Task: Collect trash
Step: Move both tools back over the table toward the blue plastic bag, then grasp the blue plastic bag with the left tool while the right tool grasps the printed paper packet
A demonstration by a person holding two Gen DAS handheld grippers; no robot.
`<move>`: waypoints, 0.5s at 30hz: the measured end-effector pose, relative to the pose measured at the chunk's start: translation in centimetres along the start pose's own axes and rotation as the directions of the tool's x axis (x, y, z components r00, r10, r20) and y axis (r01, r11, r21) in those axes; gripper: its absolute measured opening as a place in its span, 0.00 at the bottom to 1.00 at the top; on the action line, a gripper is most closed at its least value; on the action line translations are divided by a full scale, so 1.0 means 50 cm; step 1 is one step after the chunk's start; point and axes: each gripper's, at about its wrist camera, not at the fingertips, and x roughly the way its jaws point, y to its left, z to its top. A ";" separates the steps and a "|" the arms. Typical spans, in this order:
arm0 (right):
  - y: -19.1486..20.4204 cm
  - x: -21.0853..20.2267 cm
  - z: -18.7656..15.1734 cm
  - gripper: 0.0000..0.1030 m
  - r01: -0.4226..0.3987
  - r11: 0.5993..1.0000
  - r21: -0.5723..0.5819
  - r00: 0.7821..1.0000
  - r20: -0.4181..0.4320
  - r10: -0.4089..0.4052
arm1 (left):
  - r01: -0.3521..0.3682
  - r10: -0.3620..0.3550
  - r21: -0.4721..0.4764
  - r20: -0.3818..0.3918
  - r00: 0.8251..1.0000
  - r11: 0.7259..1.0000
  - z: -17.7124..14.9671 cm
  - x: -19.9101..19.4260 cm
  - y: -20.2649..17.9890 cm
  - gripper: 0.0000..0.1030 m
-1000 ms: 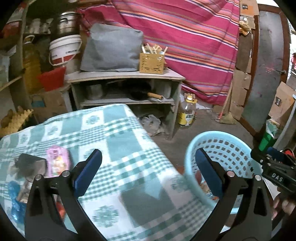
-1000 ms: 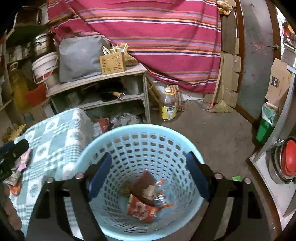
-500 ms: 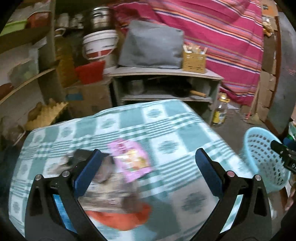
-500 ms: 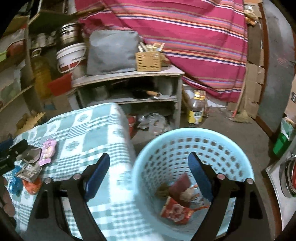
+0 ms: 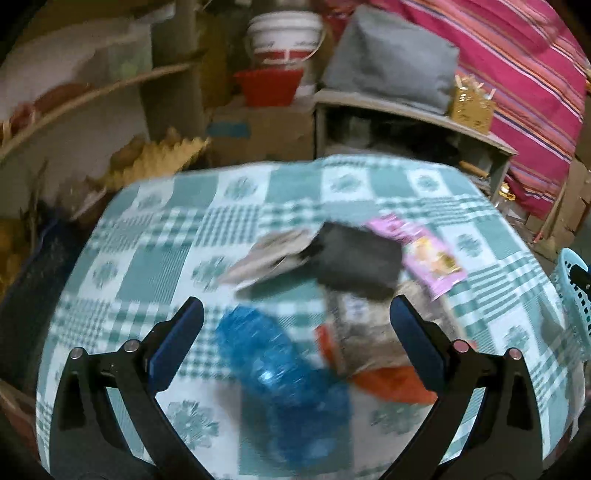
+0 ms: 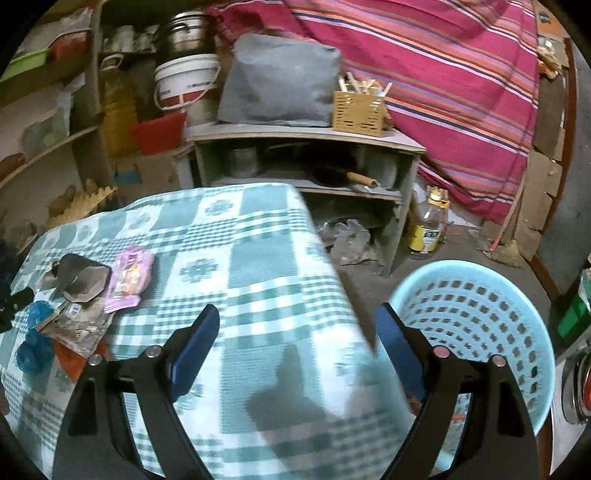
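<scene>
A pile of trash lies on the green checked tablecloth (image 5: 155, 258): a blue crumpled plastic bag (image 5: 284, 376), a black wrapper (image 5: 354, 258), a pink packet (image 5: 428, 254), a brownish wrapper (image 5: 362, 332) and an orange wrapper (image 5: 391, 384). My left gripper (image 5: 295, 339) is open and empty right above the blue bag. The pile also shows in the right wrist view, with the pink packet (image 6: 129, 277) and black wrapper (image 6: 85, 280) at the left. My right gripper (image 6: 295, 347) is open and empty over the table's right edge, beside the light blue basket (image 6: 480, 325).
A grey shelf unit (image 6: 306, 136) with a grey cushion (image 6: 280, 81) and a yellow box (image 6: 358, 107) stands behind the table. An oil bottle (image 6: 428, 225) stands on the floor. A striped red cloth (image 6: 443, 66) hangs at the back. A white bucket (image 5: 284, 33) is far left.
My left gripper has swung left from the basket to over the trash pile. My right gripper has shifted left from above the basket to the table's edge.
</scene>
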 end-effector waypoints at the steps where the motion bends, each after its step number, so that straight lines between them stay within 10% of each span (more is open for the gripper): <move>1: 0.014 0.003 -0.001 0.82 -0.009 1.000 -0.009 1.000 -0.003 0.009 | -0.004 0.004 -0.007 -0.019 1.000 1.000 -0.008 0.008 0.012 0.95; 15: 0.104 0.035 -0.006 0.82 -0.032 0.996 -0.080 0.999 -0.033 0.030 | 0.038 -0.045 -0.044 -0.185 0.982 0.998 -0.089 0.068 0.055 0.83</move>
